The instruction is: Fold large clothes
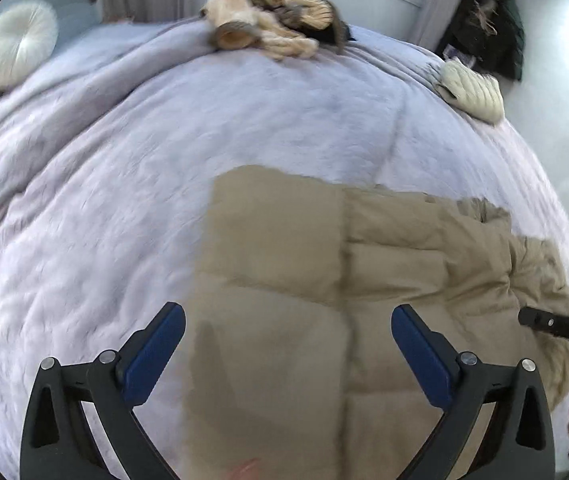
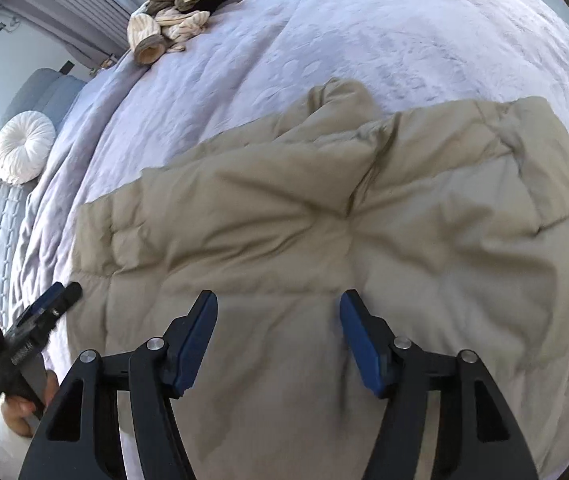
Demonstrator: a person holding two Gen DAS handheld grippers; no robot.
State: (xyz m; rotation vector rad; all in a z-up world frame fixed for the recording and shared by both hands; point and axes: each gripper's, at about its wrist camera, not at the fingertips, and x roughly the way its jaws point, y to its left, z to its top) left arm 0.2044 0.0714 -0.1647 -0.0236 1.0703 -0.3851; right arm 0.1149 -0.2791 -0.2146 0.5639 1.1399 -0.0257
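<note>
Both grippers hung open and empty. The right gripper (image 2: pixel 278 340) stood with jaws moderately apart above the tan puffer coat (image 2: pixel 324 220); the left gripper (image 1: pixel 288 356), jaws wide, straddled the coat's straight left edge. The coat lay spread beneath them on the lilac bed (image 1: pixel 124 160). It looked light, soft, puffy and probably slick, so a pinch at a quilted seam or hem seemed safest. Ahead, the bedcover was open as far as the heaped knitwear (image 1: pixel 272 20) and a folded cream garment (image 1: pixel 472 92).

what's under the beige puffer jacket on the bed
The beige puffer jacket lies spread on the lilac bedspread, which shows all around it. Anything else beneath it is covered and cannot be seen.
</note>
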